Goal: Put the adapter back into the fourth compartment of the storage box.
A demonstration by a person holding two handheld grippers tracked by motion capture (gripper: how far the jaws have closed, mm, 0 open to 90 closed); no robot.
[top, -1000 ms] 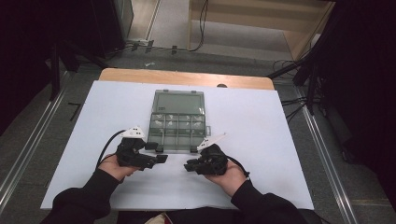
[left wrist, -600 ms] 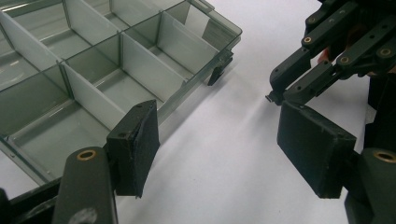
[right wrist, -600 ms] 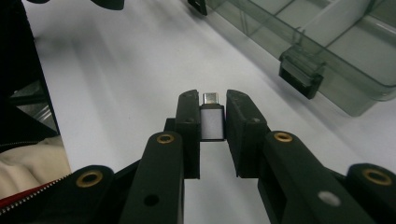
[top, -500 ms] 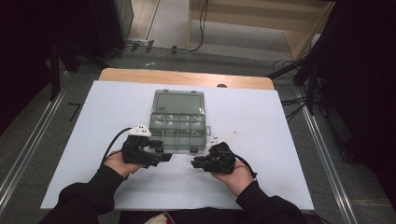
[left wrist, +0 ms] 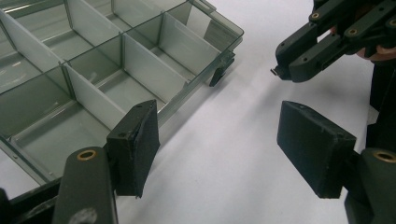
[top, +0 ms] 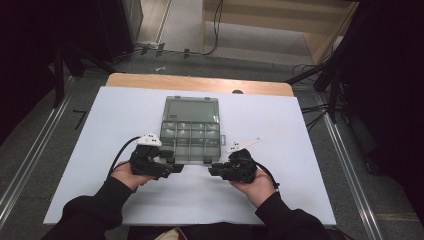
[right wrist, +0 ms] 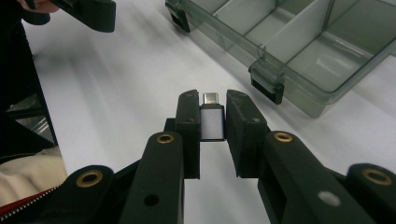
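Two grippers work at the table's (top: pixel 300 150) near edge. My right gripper (right wrist: pixel 212 122) pinches a small white plug adapter (right wrist: pixel 212 122) just off the open organizer box's (top: pixel 192 135) front edge. My left gripper (left wrist: pixel 217 140) is wide open and empty at the box's front-left corner. I judge this the carrying step; next I must lift the adapter over the wall into a compartment.

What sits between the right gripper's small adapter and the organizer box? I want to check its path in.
Nothing: in the right gripper view, bare white table separates the adapter, clamped in the right gripper, from the organizer box.
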